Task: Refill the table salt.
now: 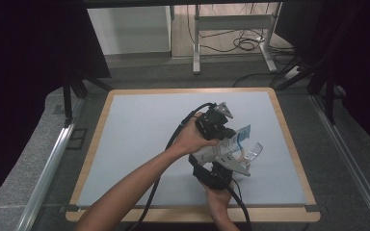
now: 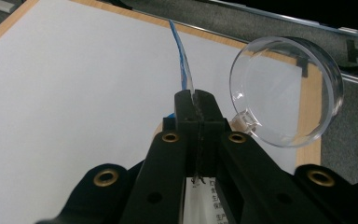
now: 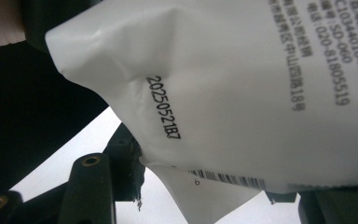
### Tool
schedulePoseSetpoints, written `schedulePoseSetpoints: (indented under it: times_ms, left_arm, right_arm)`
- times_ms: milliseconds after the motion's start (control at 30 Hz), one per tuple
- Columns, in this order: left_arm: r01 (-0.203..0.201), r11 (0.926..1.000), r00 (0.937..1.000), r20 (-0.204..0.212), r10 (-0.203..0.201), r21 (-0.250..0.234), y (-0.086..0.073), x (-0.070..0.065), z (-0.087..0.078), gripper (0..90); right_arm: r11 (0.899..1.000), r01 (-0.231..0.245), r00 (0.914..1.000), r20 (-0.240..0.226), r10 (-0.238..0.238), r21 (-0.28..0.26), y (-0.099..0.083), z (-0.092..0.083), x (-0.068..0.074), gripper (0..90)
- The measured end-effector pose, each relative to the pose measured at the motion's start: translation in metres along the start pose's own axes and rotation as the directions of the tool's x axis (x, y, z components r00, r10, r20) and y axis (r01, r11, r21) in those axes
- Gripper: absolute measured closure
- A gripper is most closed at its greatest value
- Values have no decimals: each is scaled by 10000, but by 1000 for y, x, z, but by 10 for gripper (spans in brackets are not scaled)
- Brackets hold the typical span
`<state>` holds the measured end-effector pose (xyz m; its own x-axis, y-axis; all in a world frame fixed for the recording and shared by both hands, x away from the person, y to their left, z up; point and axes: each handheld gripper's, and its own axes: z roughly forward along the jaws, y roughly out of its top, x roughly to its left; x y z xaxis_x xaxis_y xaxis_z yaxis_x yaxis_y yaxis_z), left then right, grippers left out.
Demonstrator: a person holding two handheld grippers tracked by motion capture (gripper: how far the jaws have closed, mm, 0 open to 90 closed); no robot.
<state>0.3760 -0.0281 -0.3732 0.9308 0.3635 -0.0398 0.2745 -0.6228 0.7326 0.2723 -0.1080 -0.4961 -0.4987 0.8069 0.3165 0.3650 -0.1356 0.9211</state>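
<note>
Both hands hold a white packet (image 1: 227, 147) with a blue top edge above the table's middle right. My left gripper (image 1: 232, 135) comes at it from above; in the left gripper view its jaws (image 2: 196, 100) are shut on the packet's thin blue-and-white edge (image 2: 182, 60). My right gripper (image 1: 224, 161) reaches up from the near side. In the right gripper view the packet's printed white body (image 3: 242, 84) sits between its jaws (image 3: 228, 172), which close on it. A clear round dish (image 1: 253, 153) (image 2: 284, 93) hangs just right of the packet; what bears it I cannot tell.
The table (image 1: 139, 144) has a pale grey top with a wooden rim. Black cables trail from both grippers toward the near edge. Metal rails run along both sides of the table, and a white frame with cables stands on the floor beyond it.
</note>
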Motion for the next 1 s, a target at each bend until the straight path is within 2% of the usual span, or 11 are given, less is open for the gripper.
schedulePoseSetpoints:
  times_ms: [533, 1000]
  left_arm:
    - [94, 9999, 10000, 18, -94, -80, -2, 0, 0, 900]
    - [23, 10000, 10000, 8, -23, 7, 0, 1, 2, 900]
  right_arm:
    - [10000, -8, 10000, 16, 8, 5, -1, 0, 1, 427]
    - [9999, -144, 9999, -80, 144, -29, 2, -2, 0, 427]
